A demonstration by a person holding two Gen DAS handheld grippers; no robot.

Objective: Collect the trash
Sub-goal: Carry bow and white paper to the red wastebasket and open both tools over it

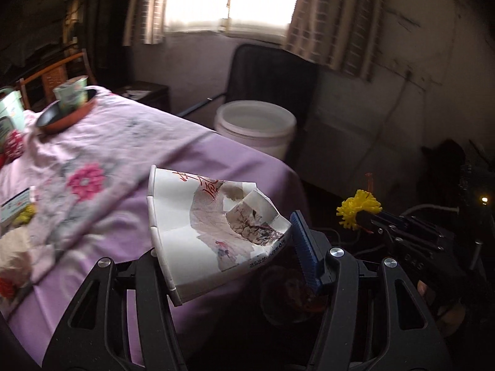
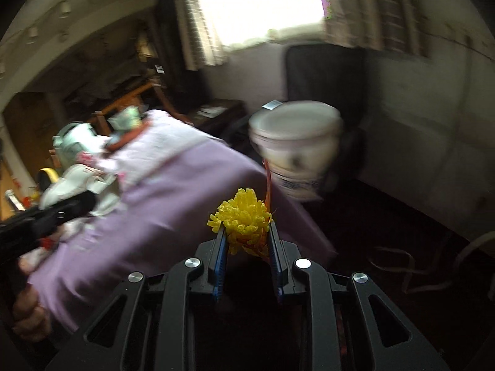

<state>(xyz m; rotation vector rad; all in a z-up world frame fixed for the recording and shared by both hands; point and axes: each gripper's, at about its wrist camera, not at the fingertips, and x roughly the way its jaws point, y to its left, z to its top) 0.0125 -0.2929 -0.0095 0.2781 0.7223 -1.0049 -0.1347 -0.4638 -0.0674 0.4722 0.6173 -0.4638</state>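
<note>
Both pieces of trash look to be on their way to the white bucket [image 1: 255,123] beyond the bench [image 1: 173,167]: the left gripper [image 1: 235,247] is clenched on a flattened paper cup [image 1: 198,232] with red brush writing too partial to read, and the right gripper [image 2: 247,241] clamps a yellow tassel [image 2: 243,216]. Next, each must reach over the bucket's mouth and let go

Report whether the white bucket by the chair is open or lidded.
Open: the white bucket shows a bare rim and pale inner wall, with no lid on it.
</note>
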